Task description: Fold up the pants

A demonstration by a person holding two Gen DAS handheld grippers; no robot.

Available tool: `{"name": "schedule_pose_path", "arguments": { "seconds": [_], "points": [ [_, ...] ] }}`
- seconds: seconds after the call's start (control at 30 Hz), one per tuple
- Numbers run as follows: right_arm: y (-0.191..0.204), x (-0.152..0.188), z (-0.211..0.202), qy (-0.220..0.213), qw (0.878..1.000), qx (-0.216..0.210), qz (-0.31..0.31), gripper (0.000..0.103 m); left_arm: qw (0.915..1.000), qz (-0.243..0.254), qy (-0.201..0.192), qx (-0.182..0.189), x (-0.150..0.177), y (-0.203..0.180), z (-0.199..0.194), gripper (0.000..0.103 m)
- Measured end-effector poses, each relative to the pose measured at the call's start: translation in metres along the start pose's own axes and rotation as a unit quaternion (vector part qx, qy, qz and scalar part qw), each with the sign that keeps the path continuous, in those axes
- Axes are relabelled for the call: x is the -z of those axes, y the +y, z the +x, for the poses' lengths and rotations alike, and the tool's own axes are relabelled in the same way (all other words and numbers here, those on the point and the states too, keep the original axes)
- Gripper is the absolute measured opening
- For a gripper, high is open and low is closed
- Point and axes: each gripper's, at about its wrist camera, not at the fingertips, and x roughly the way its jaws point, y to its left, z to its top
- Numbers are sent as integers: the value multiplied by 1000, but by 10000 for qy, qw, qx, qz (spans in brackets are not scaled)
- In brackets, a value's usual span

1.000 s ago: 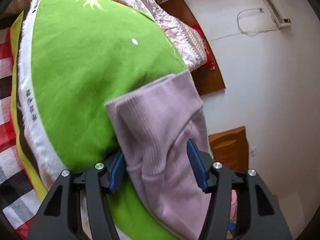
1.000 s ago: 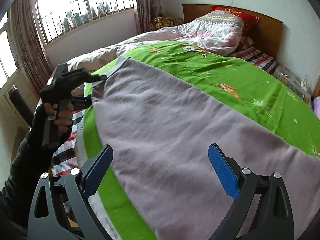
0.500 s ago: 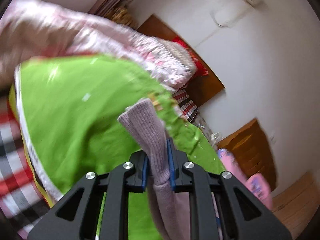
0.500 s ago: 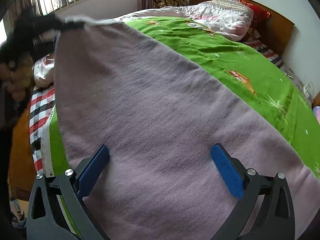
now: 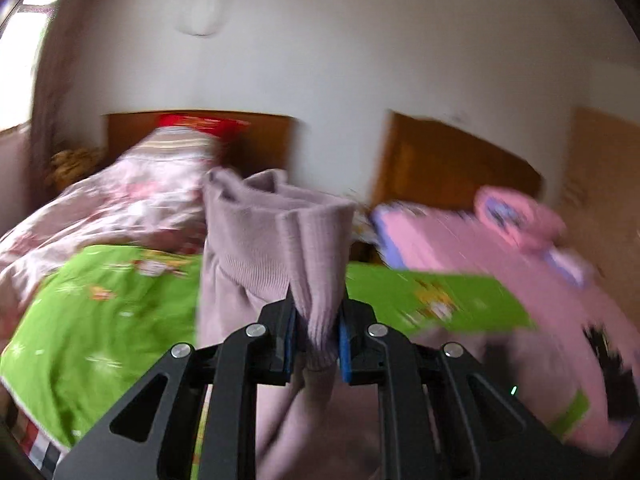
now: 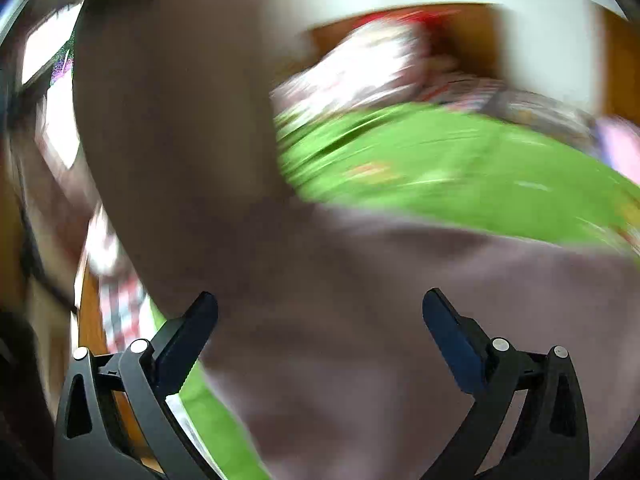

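Observation:
Pale lilac knit pants (image 5: pixel 256 248) hang bunched in front of the left wrist camera, above a green blanket (image 5: pixel 100 304). My left gripper (image 5: pixel 316 332) is shut on their ribbed hem, which sticks up between the blue pads. In the blurred right wrist view the same pants (image 6: pixel 340 300) rise as a lifted sheet at the left and spread over the green blanket (image 6: pixel 460 160) below. My right gripper (image 6: pixel 320 320) stands open just above the cloth, its pads wide apart and pressing on nothing.
A pink-white quilt (image 5: pixel 112 200) and red pillow (image 5: pixel 192 122) lie by the wooden headboard (image 5: pixel 264 140). A second bed with pink bedding (image 5: pixel 500 248) stands to the right. A window (image 6: pixel 52 92) is at the left, and checked sheet (image 6: pixel 120 300) shows at the bed's edge.
My left gripper closed on the pants hem, then rose and rolled, carrying the cloth up over the bed. The right gripper stayed open and swung across; both views have blurred.

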Motion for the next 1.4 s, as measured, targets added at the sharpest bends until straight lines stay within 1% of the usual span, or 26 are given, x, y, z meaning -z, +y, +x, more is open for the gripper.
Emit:
{"name": "schedule_pose_path", "arguments": {
  "seconds": [0.03, 0.13, 0.2, 0.27, 0.3, 0.33, 0.37, 0.4, 0.43, 0.47, 0.5, 0.57, 0.6, 0.67, 0.73, 0.77, 0.83, 0.87, 0.9, 0.93, 1.0, 1.03, 1.1, 1.13, 1.27, 1.4],
  "points": [
    [-35, 3, -30, -317, 9985, 174, 419, 98, 9995, 121, 170, 216, 14, -23, 12, 16],
    [-106, 21, -90, -838, 9851, 488, 1419, 98, 9965, 452, 594, 382, 55, -69, 53, 16],
    [-132, 31, -109, -932, 9775, 524, 1817, 98, 9902, 633, 1125, 529, 96, -99, 90, 16],
    [-148, 42, -120, -860, 9738, 446, 2059, 98, 9774, 690, 1883, 665, 136, -115, 132, 18],
    [-151, 46, -121, -781, 9737, 363, 2110, 98, 9743, 653, 2034, 719, 148, -116, 140, 22],
    [-150, 49, -119, -719, 9739, 235, 2140, 98, 9756, 534, 1961, 835, 149, -110, 140, 23],
    [-145, 53, -117, -644, 9744, -37, 2153, 98, 9767, 310, 1871, 1007, 146, -102, 134, 31],
    [-143, 53, -115, -581, 9746, -212, 2153, 98, 9744, -75, 1840, 1287, 141, -88, 126, 46],
    [-137, 55, -110, -498, 9743, -426, 2157, 98, 9734, -413, 1693, 1488, 136, -72, 116, 55],
    [-129, 55, -103, -402, 9722, -760, 2177, 98, 9752, -672, 1424, 1553, 133, -58, 100, 71],
    [-122, 54, -95, -324, 9696, -1037, 2193, 98, 9785, -848, 1125, 1503, 129, -44, 79, 77],
    [-102, 49, -73, 63, 9643, -1424, 2231, 98, 9814, -1035, 757, 1431, 127, -19, 46, 81],
    [-93, 50, -62, 319, 9627, -1429, 2274, 98, 9831, -1114, 589, 1328, 129, -4, 25, 85],
    [-80, 55, -39, 903, 9615, -1200, 2303, 97, 9874, -1152, 461, 978, 133, 13, -2, 87],
    [-72, 63, -25, 1204, 9615, -977, 2270, 92, 9920, -1061, 423, 540, 140, 33, -24, 87],
    [-68, 64, -24, 1152, 9647, -884, 2199, 91, 9941, -968, 408, 251, 145, 43, -35, 87],
    [-61, 61, -22, 1156, 9671, -713, 2149, 91, 9955, -858, 406, -73, 152, 53, -43, 88],
    [-57, 57, -19, 1161, 9684, -684, 2099, 84, 9956, -816, 392, -241, 155, 61, -47, 88],
    [-53, 55, -12, 1222, 9683, -629, 2088, 82, 9954, -810, 371, -339, 159, 68, -50, 88],
    [-52, 53, -6, 1232, 9676, -583, 2125, 81, 9950, -840, 363, -396, 163, 73, -49, 88],
    [-52, 43, 4, 1122, 9662, -456, 2274, 74, 9940, -935, 416, -394, 167, 82, -49, 88],
    [-53, 40, 8, 1098, 9648, -401, 2355, 66, 9937, -954, 456, -369, 170, 84, -47, 88],
    [-53, 39, 13, 1092, 9648, -298, 2373, 44, 9945, -806, 550, -381, 174, 84, -46, 88],
    [-54, 41, 17, 1068, 9659, -316, 2338, 19, 9951, -666, 580, -437, 177, 80, -43, 88],
    [-53, 35, 9, 530, 9735, -550, 2158, 15, 9954, -191, 780, -532, 188, 66, -45, 90],
    [-18, -12, -6, 16, 9803, -879, 1766, 14, 9946, -98, 906, -506, 192, 56, -36, 91]
  ]
}}
